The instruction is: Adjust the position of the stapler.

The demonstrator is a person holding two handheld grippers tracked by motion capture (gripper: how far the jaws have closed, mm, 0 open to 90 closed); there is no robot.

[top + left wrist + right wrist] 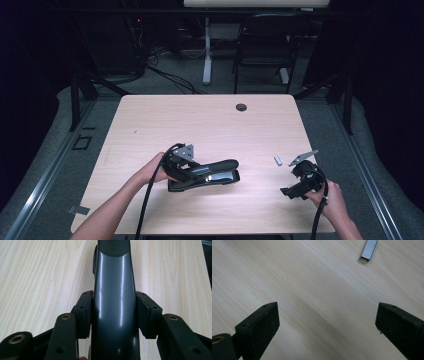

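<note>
My left gripper point(113, 315) is clamped on the stapler point(207, 175). In the left gripper view both pads point(83, 313) press flat against the sides of its glossy dark top arm, which runs straight up the middle of that view and out over the table point(210, 120).

From the high view, the stapler sits on the light wood table, a little left of centre and toward my near edge, lying roughly crosswise with its nose pointing to my right. I see its top arm raised off the base at the nose end, so it looks hinged partly open. My left hand point(152, 172) holds the gripper at the stapler's rear end, cable trailing back toward me.

My right gripper point(327, 322) has its jaws well apart with nothing between them, only bare wood grain. In the high view it is low over the table near the right edge, well apart from the stapler.

A short strip of staples point(369, 248) lies on the table, metal grey, ahead of the right gripper's jaws. In the high view it lies between the stapler and the right gripper, nearer the gripper.
</note>
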